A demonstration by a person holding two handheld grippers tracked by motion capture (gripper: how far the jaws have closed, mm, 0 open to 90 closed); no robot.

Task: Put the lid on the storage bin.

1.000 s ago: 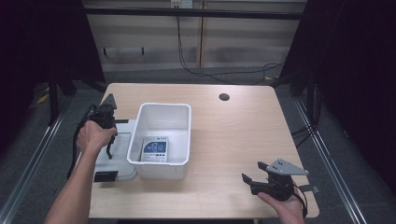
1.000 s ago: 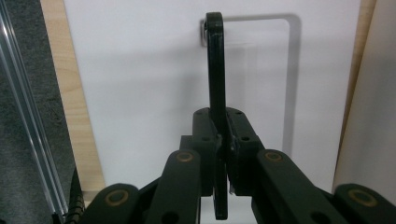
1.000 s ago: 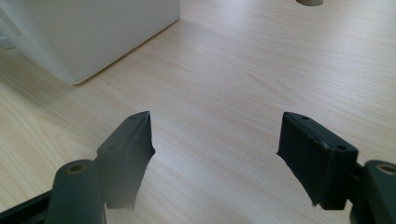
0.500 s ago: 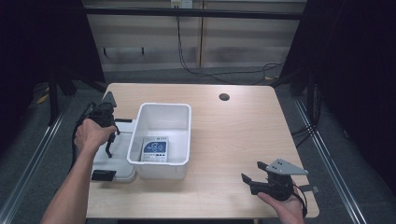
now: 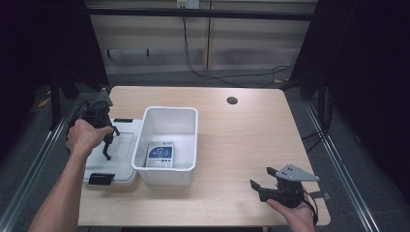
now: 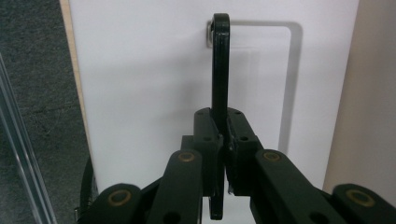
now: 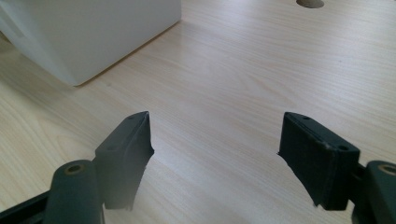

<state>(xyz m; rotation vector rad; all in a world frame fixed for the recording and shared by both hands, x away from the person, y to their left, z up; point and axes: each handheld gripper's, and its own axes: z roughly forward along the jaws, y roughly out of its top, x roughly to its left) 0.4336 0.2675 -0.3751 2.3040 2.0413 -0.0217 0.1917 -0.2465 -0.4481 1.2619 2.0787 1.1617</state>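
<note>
The table (image 5: 241,140) looks like pale wood-grain laminate, smooth and matt. The bin (image 5: 170,121) and its flat lid (image 5: 126,140) look like white plastic, faintly glossy. The lid's handle (image 6: 220,60) and the left gripper (image 6: 223,140) pinching it look like matt black plastic

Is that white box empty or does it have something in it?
Not empty: the white box holds a small blue-and-white packet lying flat on its bottom.

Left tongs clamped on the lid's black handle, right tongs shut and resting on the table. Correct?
Not quite. The right tongs are open, jaws wide apart over the table, as the right gripper view shows. The left tongs are indeed clamped on the lid's black handle.
</note>
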